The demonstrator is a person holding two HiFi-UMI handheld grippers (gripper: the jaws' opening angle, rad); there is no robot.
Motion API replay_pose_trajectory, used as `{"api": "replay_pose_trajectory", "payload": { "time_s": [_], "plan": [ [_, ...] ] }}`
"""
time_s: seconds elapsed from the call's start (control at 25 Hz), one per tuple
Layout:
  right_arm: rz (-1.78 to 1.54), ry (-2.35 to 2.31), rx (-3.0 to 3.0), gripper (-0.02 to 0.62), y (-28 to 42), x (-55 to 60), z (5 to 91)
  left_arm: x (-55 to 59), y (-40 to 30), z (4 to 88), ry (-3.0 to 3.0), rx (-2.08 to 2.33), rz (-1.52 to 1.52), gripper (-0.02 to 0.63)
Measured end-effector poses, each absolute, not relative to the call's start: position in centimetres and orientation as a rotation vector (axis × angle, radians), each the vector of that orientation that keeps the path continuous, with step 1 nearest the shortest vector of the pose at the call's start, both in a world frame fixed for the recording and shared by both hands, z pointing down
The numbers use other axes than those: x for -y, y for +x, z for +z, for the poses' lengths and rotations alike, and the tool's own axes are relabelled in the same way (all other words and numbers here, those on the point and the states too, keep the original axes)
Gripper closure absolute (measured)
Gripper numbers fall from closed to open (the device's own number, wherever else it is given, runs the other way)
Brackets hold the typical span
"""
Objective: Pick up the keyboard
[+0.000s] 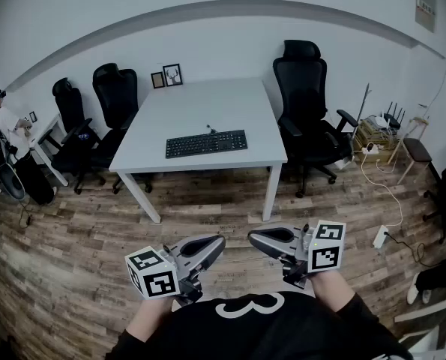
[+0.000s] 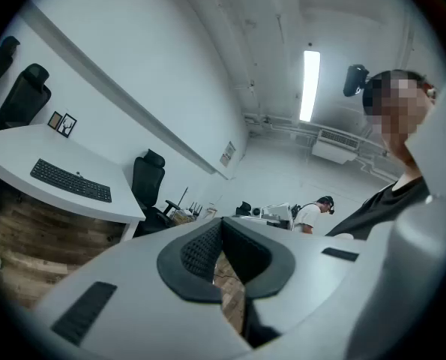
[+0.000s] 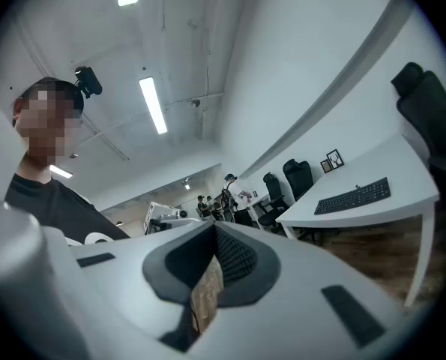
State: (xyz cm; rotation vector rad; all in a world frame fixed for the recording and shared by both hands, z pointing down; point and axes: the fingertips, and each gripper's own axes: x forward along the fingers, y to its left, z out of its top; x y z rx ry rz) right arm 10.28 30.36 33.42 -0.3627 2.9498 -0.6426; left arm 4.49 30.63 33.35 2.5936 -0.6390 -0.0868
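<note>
A black keyboard (image 1: 206,143) lies flat near the front edge of a white table (image 1: 208,107), well ahead of me. It also shows small in the left gripper view as the keyboard (image 2: 70,180) and in the right gripper view as the keyboard (image 3: 353,196). My left gripper (image 1: 217,244) and right gripper (image 1: 255,238) hang close to my body over the wooden floor, tips pointing toward each other. Both are shut with nothing between the jaws. Neither is near the table.
Black office chairs stand at the table's right (image 1: 309,111) and left (image 1: 116,103). Two small picture frames (image 1: 166,76) lean on the wall at the table's back. Cables and a power strip (image 1: 380,236) lie on the floor at right. Other people (image 3: 234,193) stand far off.
</note>
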Motion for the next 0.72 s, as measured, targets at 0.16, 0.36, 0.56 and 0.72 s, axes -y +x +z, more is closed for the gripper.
{"api": "replay_pose_trajectory", "payload": {
  "time_s": [0.16, 0.36, 0.56, 0.72],
  "plan": [
    [-0.639, -0.368, -2.943, 0.589, 10.8, -30.8, 33.5, -31.2, 5.3, 33.9, 2.610, 0.635, -0.062, 0.594],
    [-0.629, -0.363, -2.937, 0.589, 11.5, -31.3, 33.6, -31.8, 6.2, 33.7, 2.595, 0.592, -0.087, 0.594],
    [-0.623, -0.361, -2.934, 0.589, 12.0, -31.5, 33.7, -32.0, 6.3, 33.5, 2.584, 0.606, -0.083, 0.594],
    [-0.571, -0.350, -2.963, 0.589, 11.6, -31.8, 33.5, -31.7, 6.1, 33.7, 2.575, 0.615, -0.092, 0.594]
  ]
}}
